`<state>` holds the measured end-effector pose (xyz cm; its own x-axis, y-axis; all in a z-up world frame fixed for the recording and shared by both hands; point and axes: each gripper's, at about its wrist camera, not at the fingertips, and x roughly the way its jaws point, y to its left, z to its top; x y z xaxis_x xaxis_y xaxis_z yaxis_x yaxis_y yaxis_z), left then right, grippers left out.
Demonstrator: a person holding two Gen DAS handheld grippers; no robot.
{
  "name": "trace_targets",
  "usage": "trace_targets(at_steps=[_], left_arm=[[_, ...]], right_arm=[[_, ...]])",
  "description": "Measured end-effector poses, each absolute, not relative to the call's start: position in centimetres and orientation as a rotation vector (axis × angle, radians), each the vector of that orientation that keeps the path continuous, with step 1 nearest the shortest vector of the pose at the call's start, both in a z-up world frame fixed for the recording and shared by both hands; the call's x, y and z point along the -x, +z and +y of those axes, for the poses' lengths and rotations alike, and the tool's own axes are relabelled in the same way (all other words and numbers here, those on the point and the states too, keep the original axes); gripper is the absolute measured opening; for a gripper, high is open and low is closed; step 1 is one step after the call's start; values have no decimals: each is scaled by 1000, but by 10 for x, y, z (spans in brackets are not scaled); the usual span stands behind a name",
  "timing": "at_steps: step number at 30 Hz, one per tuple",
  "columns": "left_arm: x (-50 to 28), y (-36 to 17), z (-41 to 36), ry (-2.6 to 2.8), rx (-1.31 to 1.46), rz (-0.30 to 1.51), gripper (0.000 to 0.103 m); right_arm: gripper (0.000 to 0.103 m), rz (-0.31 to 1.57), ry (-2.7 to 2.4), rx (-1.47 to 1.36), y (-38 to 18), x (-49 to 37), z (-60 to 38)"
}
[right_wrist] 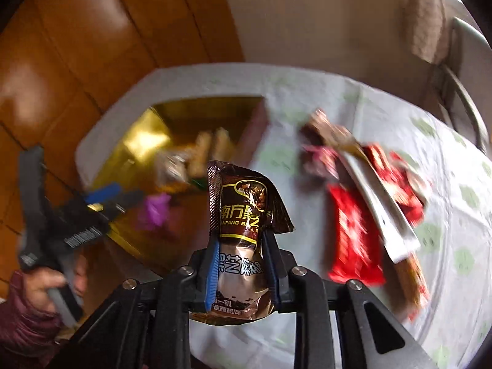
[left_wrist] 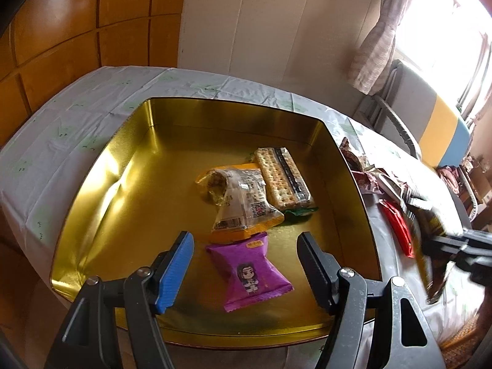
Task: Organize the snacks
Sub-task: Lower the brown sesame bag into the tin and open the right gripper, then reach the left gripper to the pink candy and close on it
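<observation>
A brown foil snack sachet [right_wrist: 246, 215] is pinched upright in the right hand-held gripper [right_wrist: 241, 264] above the table [right_wrist: 446, 215]. The left hand-held gripper [left_wrist: 246, 264] is held spread over a gold square tin tray [left_wrist: 123, 215], where a purple snack packet [left_wrist: 249, 273] lies between its fingers, untouched.

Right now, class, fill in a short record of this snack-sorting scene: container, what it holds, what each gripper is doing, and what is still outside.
container: square gold metal tin, open, on a white patterned tablecloth
inside tin: purple cartoon-print packet; orange-edged clear packet; clear-wrapped cracker pack
left gripper: open, empty, over the purple packet
right gripper: shut on a dark brown foil sachet, above the table
outside tin: red wrappers and other snacks, blurred
</observation>
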<state>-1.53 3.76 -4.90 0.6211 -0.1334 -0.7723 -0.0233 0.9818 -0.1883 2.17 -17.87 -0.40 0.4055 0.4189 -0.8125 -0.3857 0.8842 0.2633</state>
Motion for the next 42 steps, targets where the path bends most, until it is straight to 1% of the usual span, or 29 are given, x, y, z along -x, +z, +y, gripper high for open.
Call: trace_targets(at_steps=[5, 6, 7, 10, 20, 25, 42], left_arm=[[17, -47, 46, -40, 191, 894, 70], [18, -47, 48, -34, 191, 891, 70], [19, -46, 51, -28, 191, 890, 70], [21, -45, 57, -10, 198, 887, 70], [22, -46, 61, 8, 198, 892, 70], [23, -43, 54, -8, 181, 890, 70], [21, -32, 2, -103, 70, 888, 70]], right_arm=[[27, 1026, 566, -47, 1, -40, -134], [30, 1031, 582, -70, 0, -44, -129], [30, 1037, 599, -89, -2, -48, -123], [40, 1050, 602, -100, -8, -52, -113], [40, 1041, 547, -54, -20, -33, -122], [40, 1001, 488, -22, -19, -25, -143], [40, 977, 289, -32, -22, -22, -235]])
